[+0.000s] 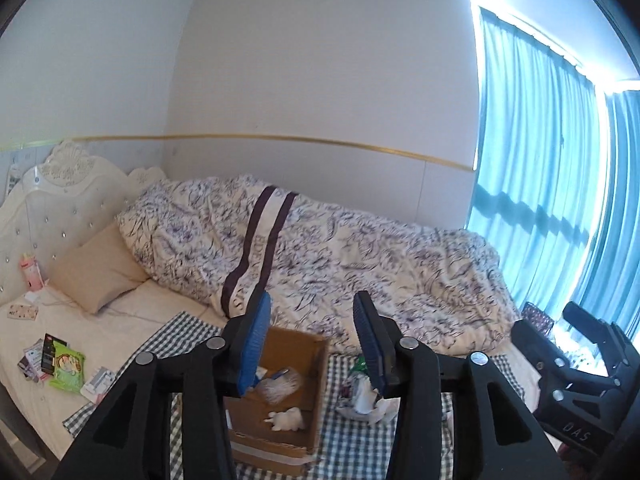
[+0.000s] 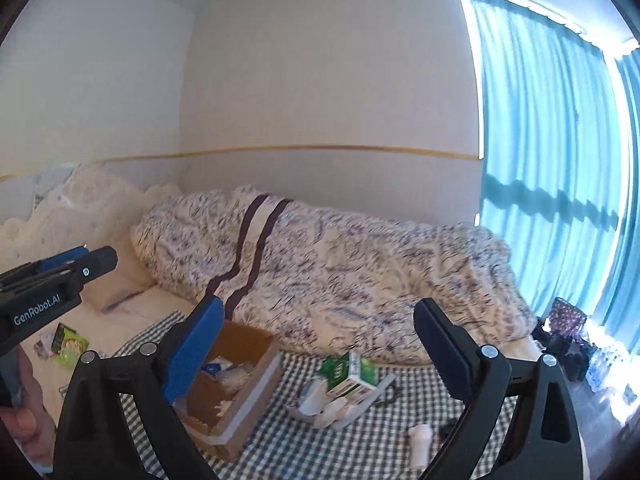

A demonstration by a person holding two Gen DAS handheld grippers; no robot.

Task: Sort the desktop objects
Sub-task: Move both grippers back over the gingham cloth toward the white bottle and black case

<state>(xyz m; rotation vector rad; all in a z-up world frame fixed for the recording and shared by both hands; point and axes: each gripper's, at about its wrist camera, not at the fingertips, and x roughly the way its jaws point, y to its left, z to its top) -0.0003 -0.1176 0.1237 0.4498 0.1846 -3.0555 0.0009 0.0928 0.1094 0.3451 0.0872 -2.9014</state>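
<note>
Both grippers, left (image 1: 312,312) and right (image 2: 318,328), hover with fingers apart and empty above a box (image 1: 308,360) on a bed's checked cloth (image 2: 360,432).

Both fisheye views ride above the near edge of a bed, looking forward and slightly down across a blue-and-white checked cloth (image 1: 192,324) (image 2: 400,400) toward the far white wall. The left wrist view hangs close over an open brown cardboard box (image 1: 308,392) (image 2: 240,384); the right wrist view sits further right and sees it from the side. Both share the box, the cloth, a floral crumpled duvet (image 1: 360,248) (image 2: 360,264) and teal curtains (image 1: 532,160) (image 2: 548,140).
</note>
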